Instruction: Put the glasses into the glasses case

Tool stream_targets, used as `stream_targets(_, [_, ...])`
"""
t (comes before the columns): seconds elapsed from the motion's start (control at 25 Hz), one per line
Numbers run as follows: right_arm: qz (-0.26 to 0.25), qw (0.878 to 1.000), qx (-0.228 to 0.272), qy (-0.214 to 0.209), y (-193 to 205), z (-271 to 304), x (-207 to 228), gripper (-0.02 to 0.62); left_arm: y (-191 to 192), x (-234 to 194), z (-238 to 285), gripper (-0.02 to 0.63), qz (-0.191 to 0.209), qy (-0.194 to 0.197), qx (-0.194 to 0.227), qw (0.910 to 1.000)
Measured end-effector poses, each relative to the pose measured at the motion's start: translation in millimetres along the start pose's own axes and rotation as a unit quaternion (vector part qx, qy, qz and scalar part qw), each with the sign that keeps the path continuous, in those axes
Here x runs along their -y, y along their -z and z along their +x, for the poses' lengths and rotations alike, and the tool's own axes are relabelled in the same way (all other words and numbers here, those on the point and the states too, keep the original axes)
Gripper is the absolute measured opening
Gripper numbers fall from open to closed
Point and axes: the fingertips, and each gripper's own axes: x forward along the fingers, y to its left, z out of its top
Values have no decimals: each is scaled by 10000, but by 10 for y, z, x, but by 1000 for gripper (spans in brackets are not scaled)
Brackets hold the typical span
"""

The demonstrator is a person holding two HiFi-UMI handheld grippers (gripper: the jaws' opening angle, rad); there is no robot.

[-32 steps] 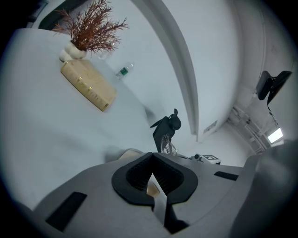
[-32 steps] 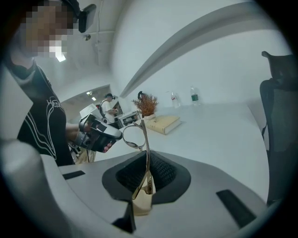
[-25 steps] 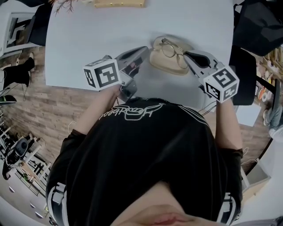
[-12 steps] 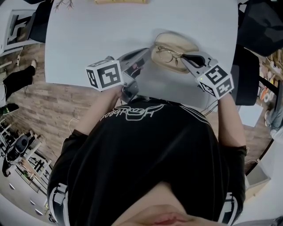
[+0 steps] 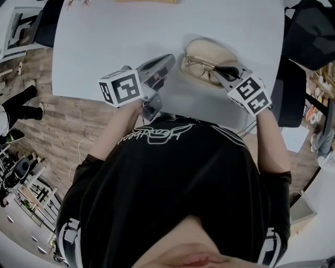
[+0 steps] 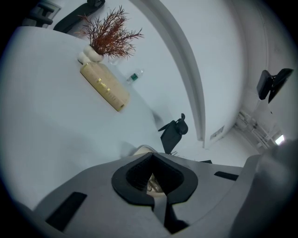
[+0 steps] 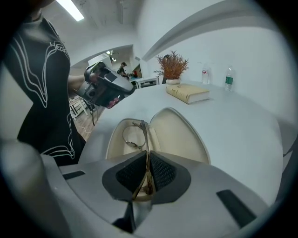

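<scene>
Right gripper (image 5: 226, 71) pinches the glasses (image 5: 201, 68) lengthwise along the open glasses case (image 5: 209, 48); the closed left gripper (image 5: 166, 62) hovers to the case's left.

Looked like an office or studio: broad white table (image 5: 104, 52) with a book (image 7: 188, 93), vase (image 6: 91, 55) and water bottles (image 7: 228, 76), black chairs (image 6: 173, 132) beside it, wood-plank floor (image 5: 63, 131), strip light (image 7: 71, 9) overhead, a person (image 7: 123, 66) farther back.
</scene>
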Motion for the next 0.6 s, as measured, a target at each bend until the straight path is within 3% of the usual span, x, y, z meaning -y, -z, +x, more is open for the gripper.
stream_targets(0.6, [69, 9998, -157, -21, 32, 34, 82, 26, -173, -80, 30, 6, -91, -46, 266, 9996])
